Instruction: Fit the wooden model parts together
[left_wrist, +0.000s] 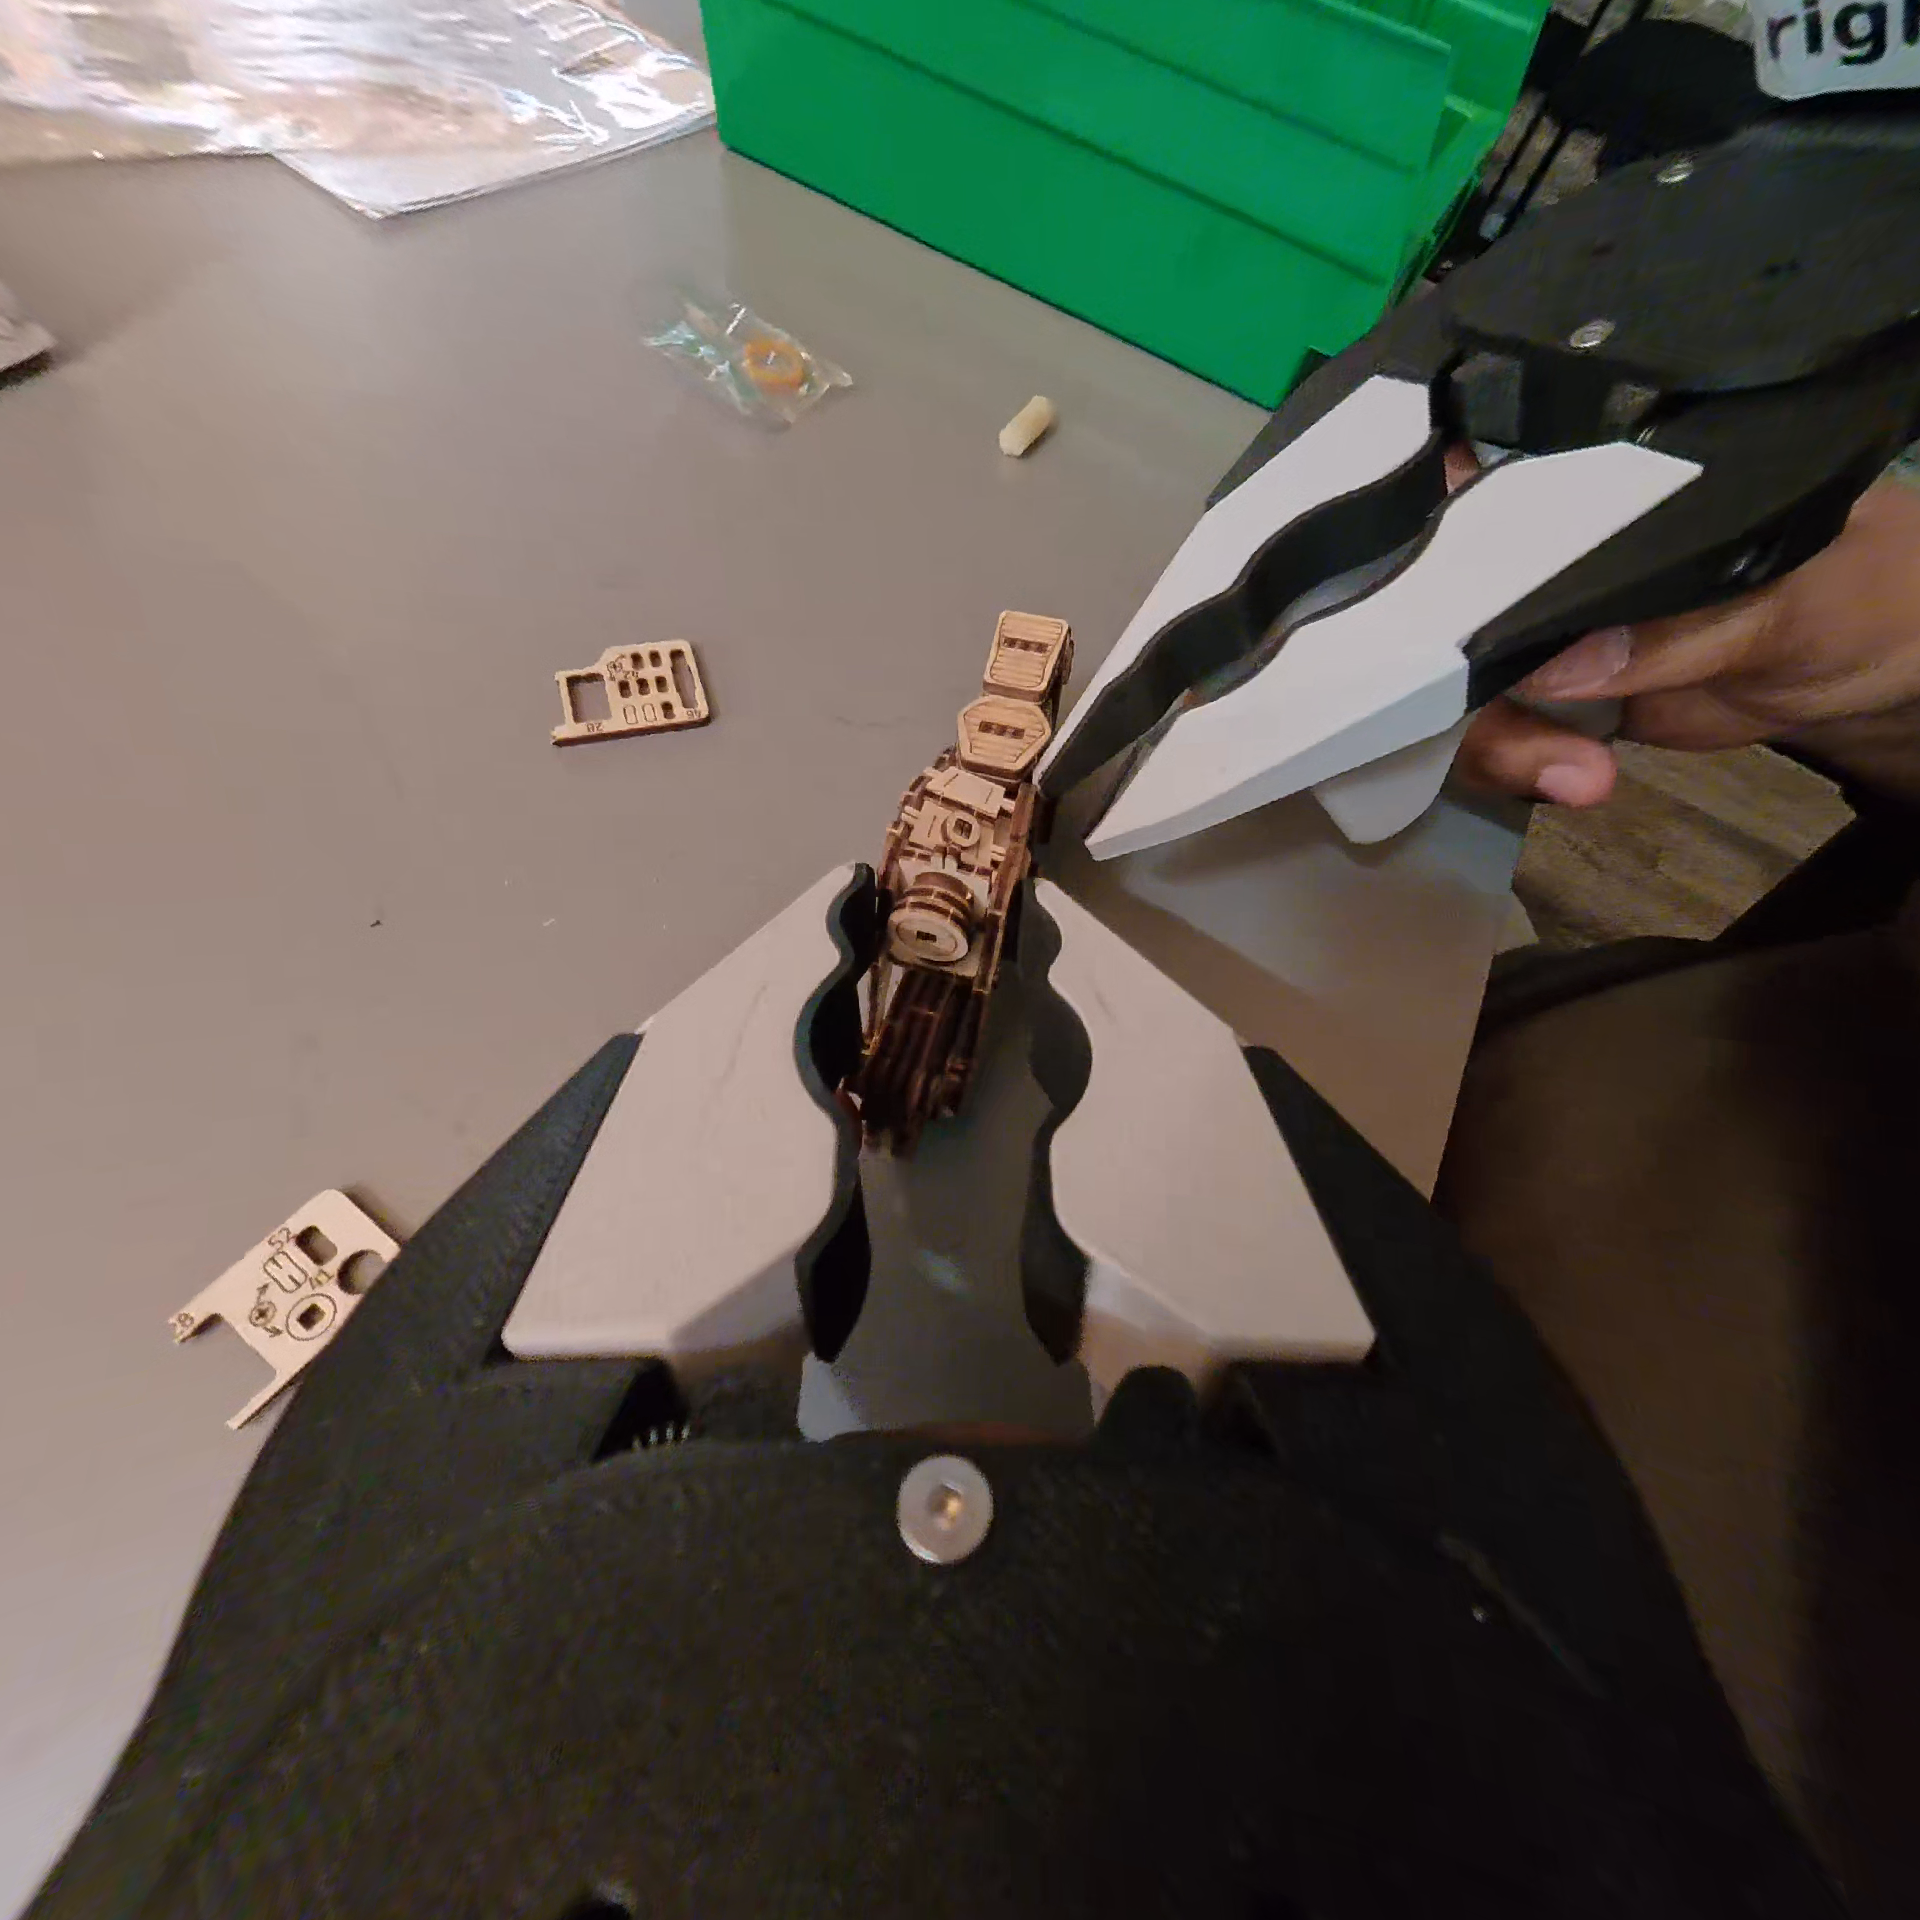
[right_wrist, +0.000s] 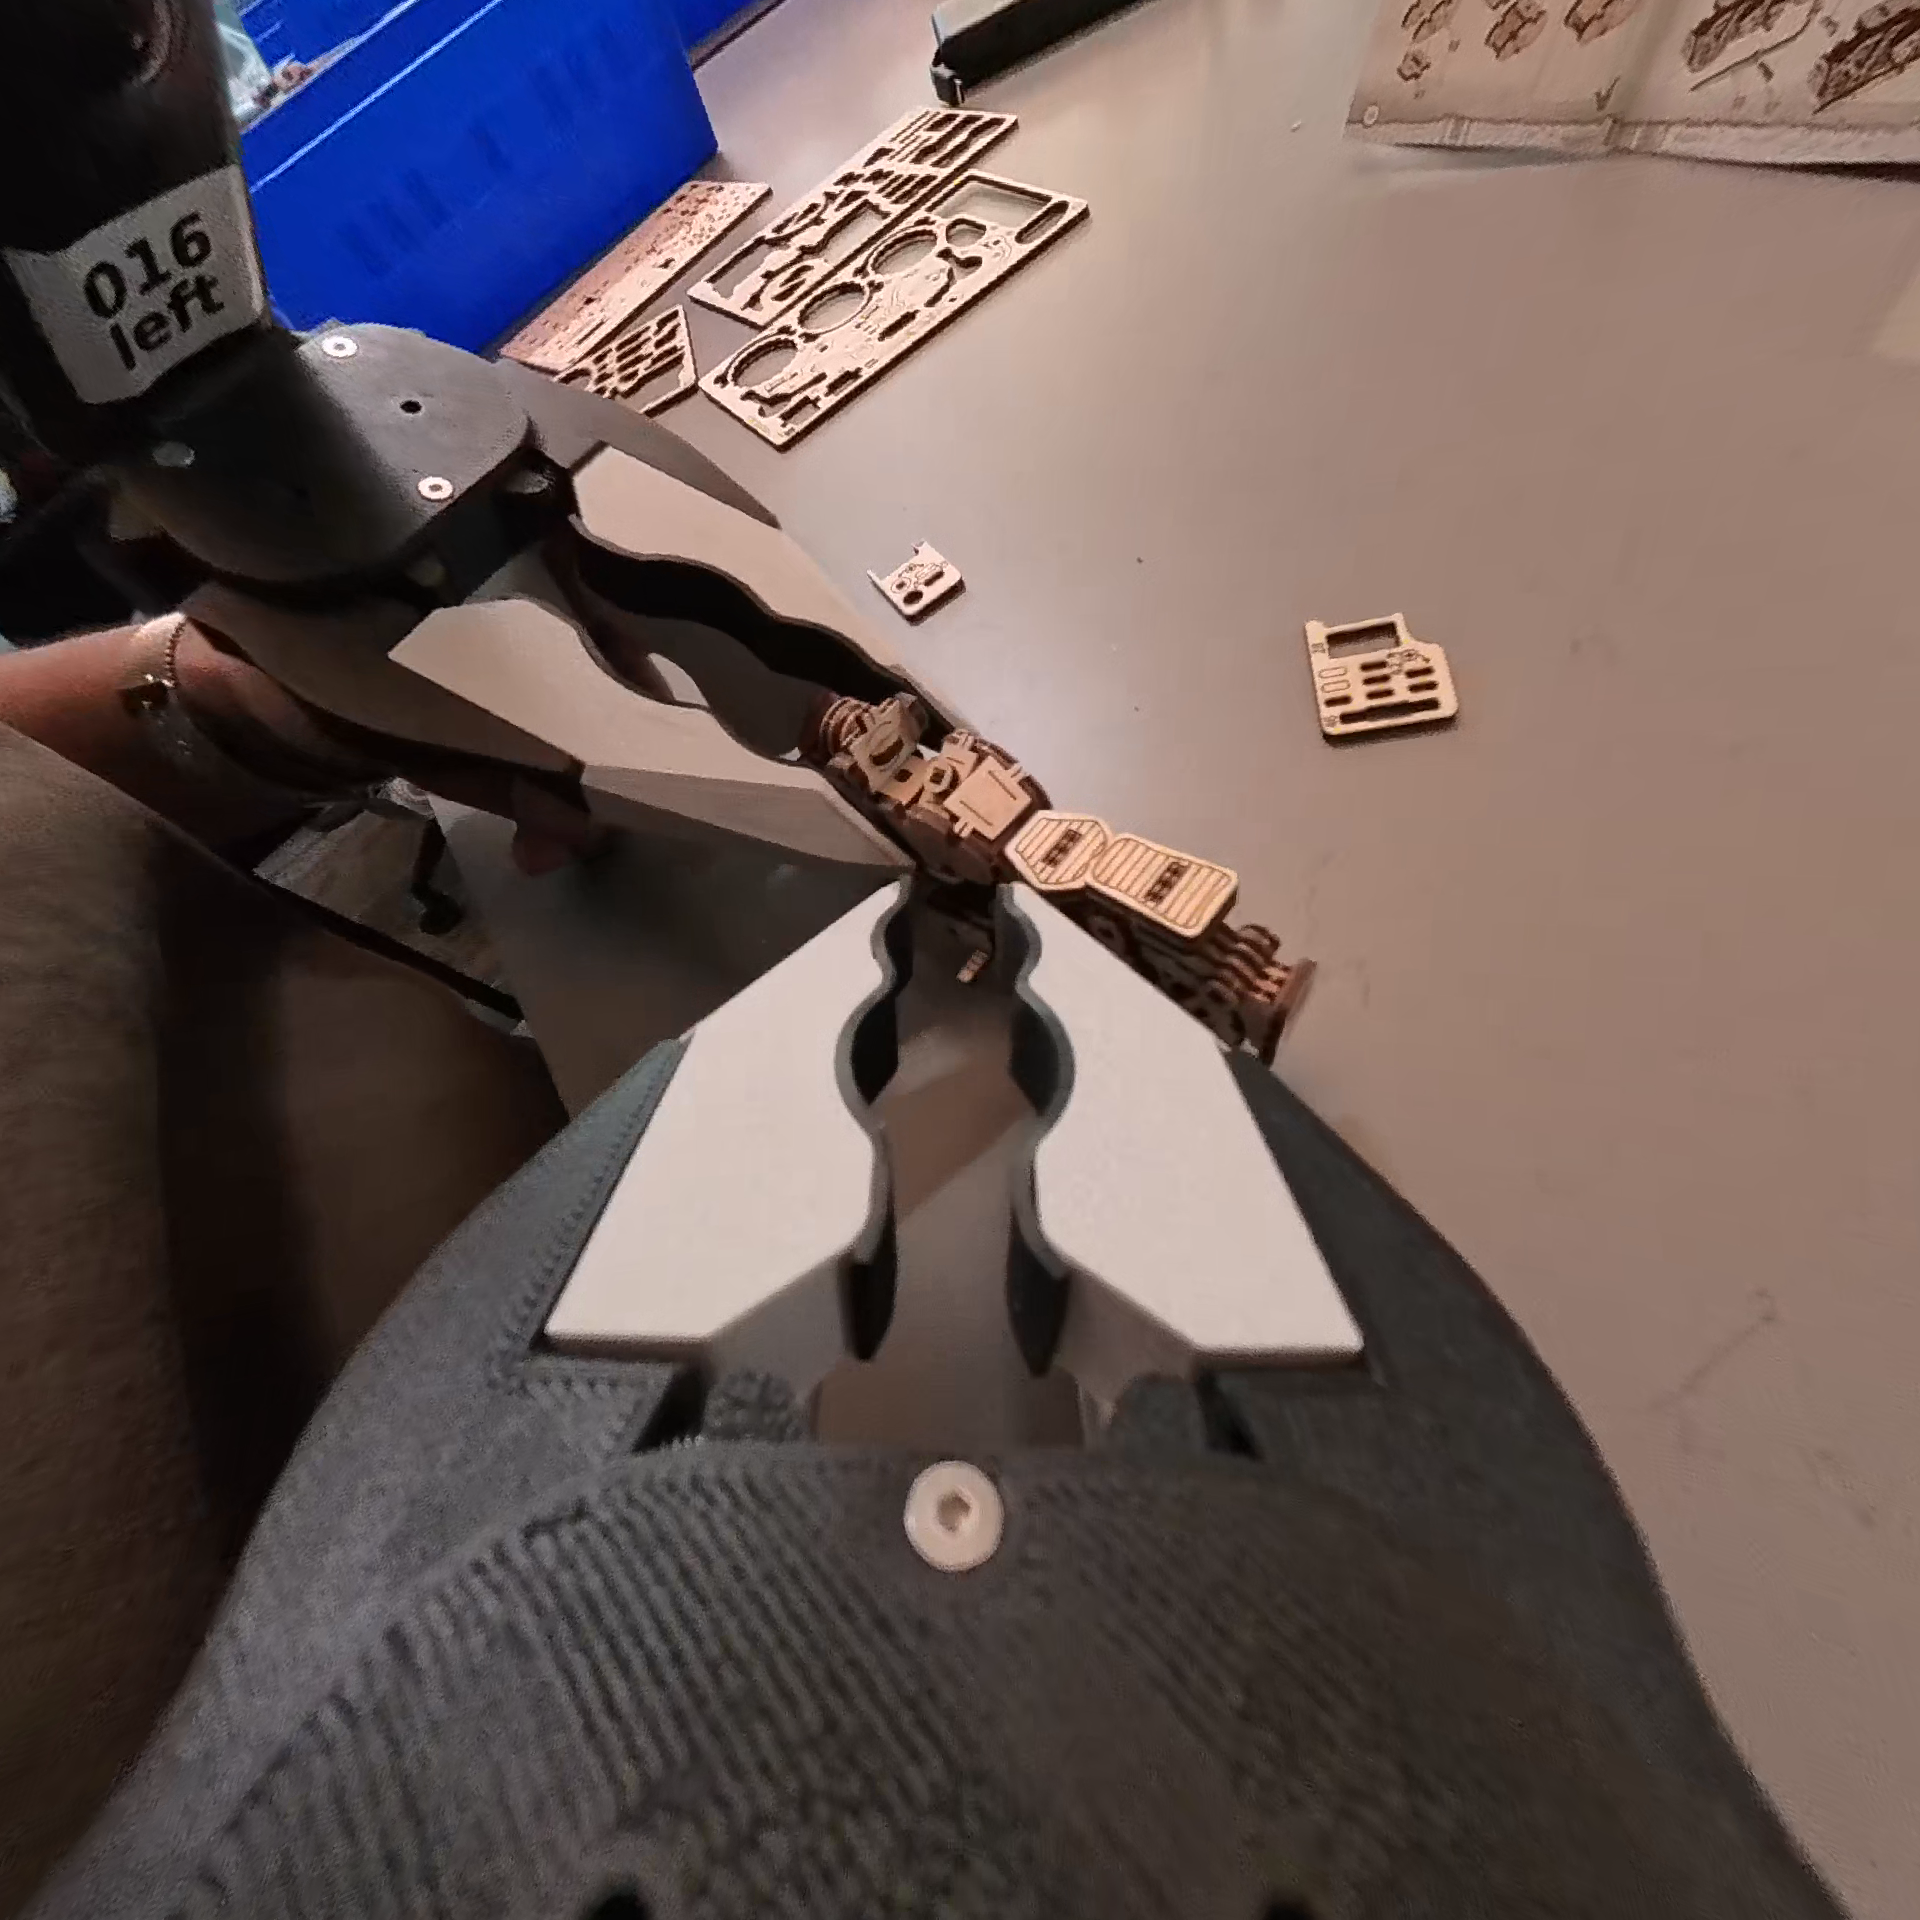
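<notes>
The wooden model (left_wrist: 961, 831), a long laser-cut assembly with two slatted plates at its far end, is held above the grey table (left_wrist: 312, 623). My left gripper (left_wrist: 945, 894) is shut on its near end. In the right wrist view the model (right_wrist: 1122, 873) runs from the left gripper (right_wrist: 914, 790) out to the right. My right gripper (right_wrist: 958, 904) meets the model's middle from the side, fingers close together on a small wooden part (right_wrist: 971, 964) there. It also shows in the left wrist view (left_wrist: 1070, 810), tips touching the model's right side.
Loose wooden pieces (left_wrist: 634, 691) (left_wrist: 286, 1299) lie on the table, with a small bag (left_wrist: 753, 358) and a pale peg (left_wrist: 1027, 424). A green bin (left_wrist: 1091, 156) stands behind. Punched wooden sheets (right_wrist: 894, 281), a blue bin (right_wrist: 468, 156) and instruction sheets (right_wrist: 1662, 73) lie farther off. The grippers are tip to tip, or close to it.
</notes>
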